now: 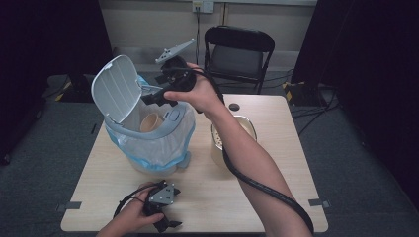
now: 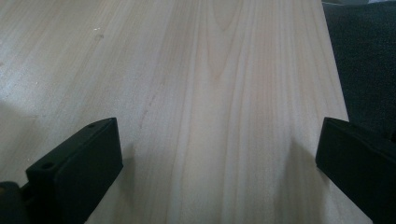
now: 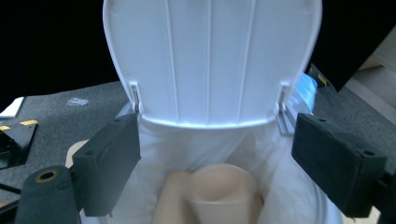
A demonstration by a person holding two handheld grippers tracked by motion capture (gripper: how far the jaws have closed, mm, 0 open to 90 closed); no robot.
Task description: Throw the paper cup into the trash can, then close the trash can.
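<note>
the right gripper (image 1: 157, 97) hangs wide open over the bin (image 1: 148, 143), holding nothing. a cup (image 3: 224, 191) lies inside on the white bag (image 3: 168, 154), under the raised lid (image 1: 116, 89). the left gripper (image 2: 219, 158) rests open on the table (image 2: 210, 70). the high view shows a tub (image 1: 237, 143) beside the bin.

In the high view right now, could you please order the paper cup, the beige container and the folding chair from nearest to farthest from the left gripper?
From the left gripper at the table's near edge:
1. Beige container, on the table, ahead and to the right.
2. Paper cup, inside the lined bin, straight ahead; close to the container's distance, hard to separate.
3. Folding chair, beyond the table's far edge.
</note>
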